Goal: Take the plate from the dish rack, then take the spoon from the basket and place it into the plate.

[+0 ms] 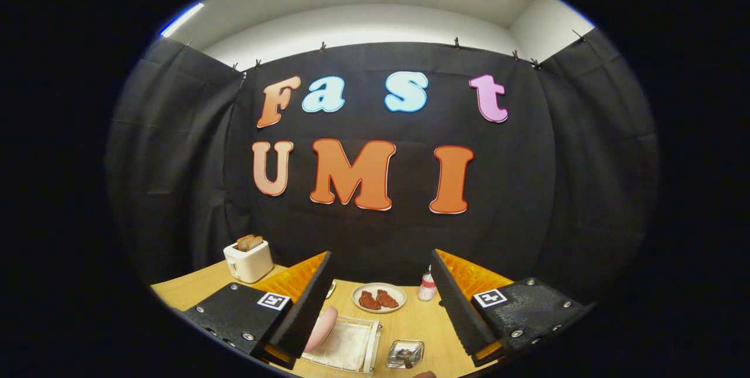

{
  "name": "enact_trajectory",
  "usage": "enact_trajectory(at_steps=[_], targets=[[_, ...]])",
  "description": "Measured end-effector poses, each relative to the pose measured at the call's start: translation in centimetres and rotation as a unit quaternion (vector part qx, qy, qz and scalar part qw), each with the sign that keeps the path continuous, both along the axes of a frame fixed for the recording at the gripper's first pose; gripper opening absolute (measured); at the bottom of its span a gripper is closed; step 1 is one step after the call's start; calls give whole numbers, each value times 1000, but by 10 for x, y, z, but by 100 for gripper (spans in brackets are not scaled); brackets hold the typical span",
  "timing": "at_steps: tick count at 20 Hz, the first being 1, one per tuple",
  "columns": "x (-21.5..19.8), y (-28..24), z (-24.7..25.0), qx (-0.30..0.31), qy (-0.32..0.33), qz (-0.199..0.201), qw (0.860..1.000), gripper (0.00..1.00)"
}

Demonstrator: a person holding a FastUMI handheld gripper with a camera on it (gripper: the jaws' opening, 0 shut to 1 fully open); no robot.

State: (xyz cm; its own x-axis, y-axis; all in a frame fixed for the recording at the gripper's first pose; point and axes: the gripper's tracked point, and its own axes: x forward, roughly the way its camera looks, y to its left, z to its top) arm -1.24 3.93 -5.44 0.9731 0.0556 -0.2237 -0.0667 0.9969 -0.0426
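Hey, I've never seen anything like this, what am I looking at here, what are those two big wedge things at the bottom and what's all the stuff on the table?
You are looking through a wide-angle camera that rides on a hand-held gripper, a two-fingered tool a person carries; there is no robot arm. The two wedges are its fingers, seen from behind. The jaws stand wide open and hold nothing.

Below and ahead is a wooden table. Between the fingers sits a white dish rack with a pink plate standing on edge in it, beside the left finger. Next to the rack is a small clear basket holding a spoon. Beyond them lies a second plate with brown food on it, and a small bottle. Off to the left stands a toaster with bread in it.
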Motion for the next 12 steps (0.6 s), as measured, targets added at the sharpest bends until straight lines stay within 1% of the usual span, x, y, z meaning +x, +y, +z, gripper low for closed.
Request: enact_trajectory(at_steps=[6,9,12], targets=[[6,36,-43,18,97,43,994,98],[12,56,-67,23,150,64,986,98],[14,74,-91,37,206,81,974,98]])
